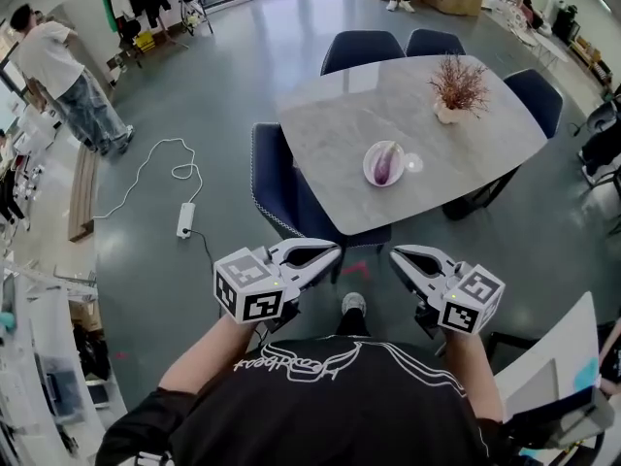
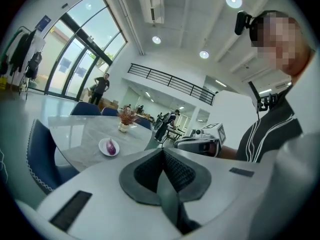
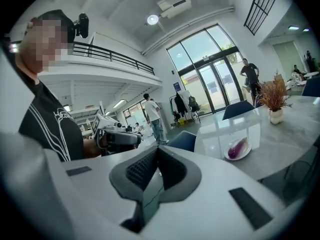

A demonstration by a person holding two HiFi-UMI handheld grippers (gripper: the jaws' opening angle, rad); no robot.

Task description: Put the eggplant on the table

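Shut jaws on both sides, pads pressed together with nothing between them, so no hold on anything. From the head view: left gripper (image 1: 335, 251) and right gripper (image 1: 396, 253) held low and close to the torso, tips angled toward each other and forward at the table (image 1: 330, 144). Eggplant (image 1: 385, 163) lying in a white plate (image 1: 370, 171) toward the table's near edge, well apart from both tips, ahead and slightly right of centre, long axis running roughly away from the body. Dark chair (image 1: 281, 192) tucked at the near edge, left of that line. Probably the right gripper the nearer one, by a small margin. From the left gripper view: closed pads in the middle, eggplant on its plate up and to the left of them, far off, right gripper alongside at the right. From the right gripper view: closed pads likewise, eggplant and plate off to the right, well apart, left gripper at the left. Calls for a forward reach and opened jaws, then likely a pinch across the eggplant's short width.
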